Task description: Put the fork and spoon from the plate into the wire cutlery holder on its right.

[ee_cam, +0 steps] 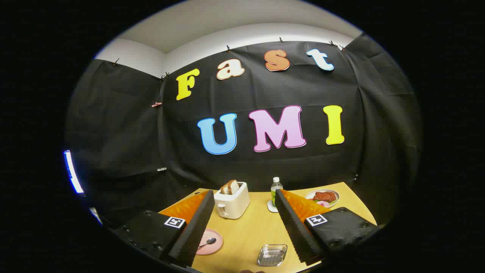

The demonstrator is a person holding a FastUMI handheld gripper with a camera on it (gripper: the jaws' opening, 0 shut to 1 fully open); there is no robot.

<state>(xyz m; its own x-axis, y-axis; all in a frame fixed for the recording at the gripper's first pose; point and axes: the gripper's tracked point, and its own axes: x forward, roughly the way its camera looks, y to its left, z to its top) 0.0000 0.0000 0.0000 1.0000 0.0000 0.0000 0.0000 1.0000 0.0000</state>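
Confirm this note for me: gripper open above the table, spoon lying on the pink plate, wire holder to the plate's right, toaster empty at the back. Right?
One slip: the toaster is not empty; the gripper view shows bread slices standing in its slots. The rest holds: the gripper is open, the spoon lies on the pink plate, and the wire holder sits to that plate's right.

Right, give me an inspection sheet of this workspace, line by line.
Surface: light wooden table.
Job's things: pink plate with a spoon on it, partly behind one finger; fork not made out. Wire cutlery holder right of the plate, between the fingers.
Clutter: toaster holding bread slices; water bottle on a coaster; plate of food.
Claw: open, holding nothing, above the table.
Cables: nothing seen.
Surroundings: black cloth wall.
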